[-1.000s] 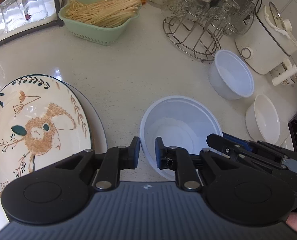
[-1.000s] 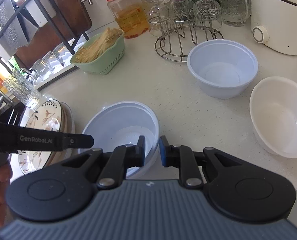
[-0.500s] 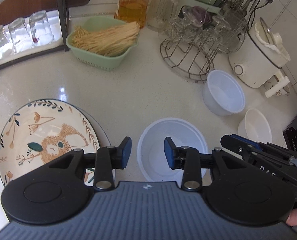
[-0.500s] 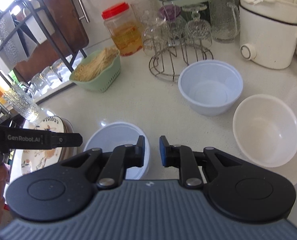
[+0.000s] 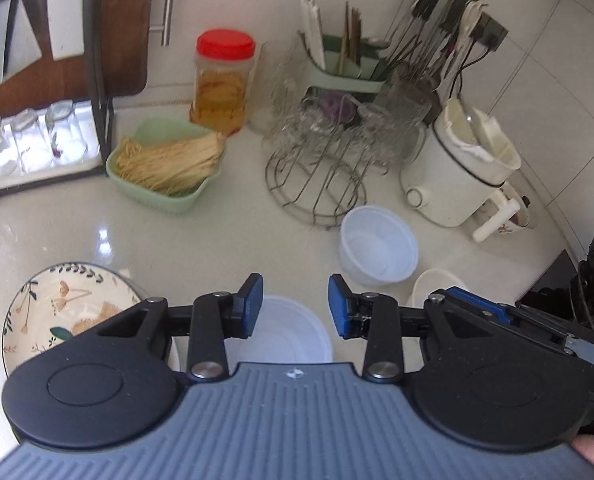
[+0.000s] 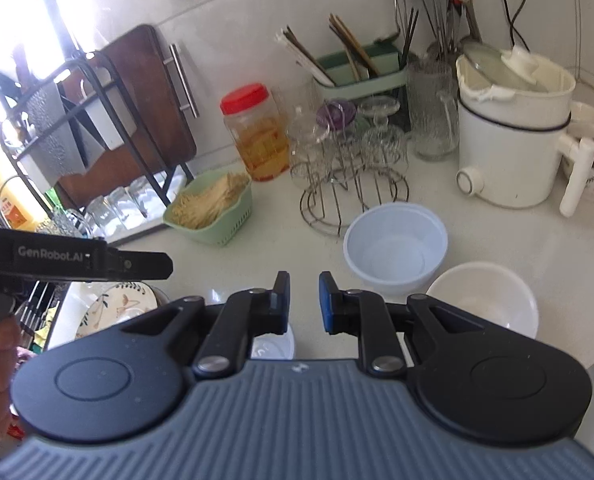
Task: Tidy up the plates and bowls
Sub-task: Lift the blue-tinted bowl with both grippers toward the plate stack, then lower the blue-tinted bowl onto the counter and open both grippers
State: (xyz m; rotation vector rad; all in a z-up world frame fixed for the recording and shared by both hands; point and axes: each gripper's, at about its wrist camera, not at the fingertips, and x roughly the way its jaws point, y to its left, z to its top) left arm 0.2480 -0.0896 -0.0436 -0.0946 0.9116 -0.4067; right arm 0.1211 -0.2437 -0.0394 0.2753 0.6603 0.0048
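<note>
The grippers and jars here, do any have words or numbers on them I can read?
"GenRobot.AI" in white, on the black side of the left gripper, seen from the right wrist camera.
The orange label on the bottle at the far left: too blurred to read.
The red-lidded jar: no label shows.
Nothing else is readable.

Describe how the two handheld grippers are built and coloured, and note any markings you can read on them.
Each has a ribbed grey-blue body, two round black discs, black linkage arms with silver pivots, and blue finger pads. Points: left gripper, right gripper. The left gripper's side reads "GenRobot.AI" in white; bare fingers grip its handle.
</note>
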